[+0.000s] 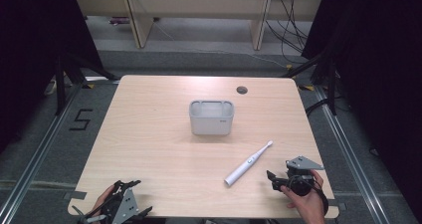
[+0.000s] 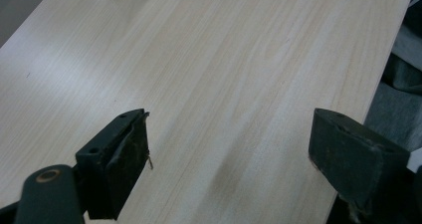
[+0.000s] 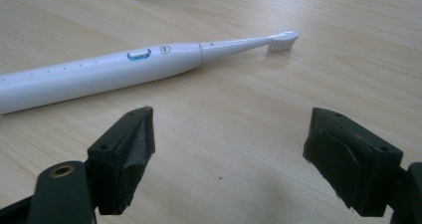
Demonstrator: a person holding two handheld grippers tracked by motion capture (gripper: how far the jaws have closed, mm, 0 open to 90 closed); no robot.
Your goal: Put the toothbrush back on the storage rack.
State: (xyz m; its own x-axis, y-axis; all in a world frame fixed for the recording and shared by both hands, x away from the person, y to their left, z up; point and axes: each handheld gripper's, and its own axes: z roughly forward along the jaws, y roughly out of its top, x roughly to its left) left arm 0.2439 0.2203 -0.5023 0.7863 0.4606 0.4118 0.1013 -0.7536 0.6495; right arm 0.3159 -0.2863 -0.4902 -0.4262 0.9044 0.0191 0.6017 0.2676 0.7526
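Note:
A white electric toothbrush [image 1: 248, 163] lies flat on the wooden table [image 1: 159, 149], its brush head toward the far right. In the right gripper view the toothbrush [image 3: 109, 70] lies just ahead of the jaws, bristles down. My right gripper [image 1: 276, 179] rests near the table's front right, a short way right of the toothbrush handle, open with nothing between its jaws [image 3: 229, 159]. My left gripper [image 1: 130, 203] sits at the front left corner, open over bare wood [image 2: 229, 154]. A grey rectangular holder [image 1: 211, 117] stands upright at mid-table.
A round cable hole [image 1: 242, 89] is near the table's far edge. Bare wood lies between the holder and both grippers. The table's front edge runs just beside the left gripper. Desk legs and cables stand on the floor beyond the table.

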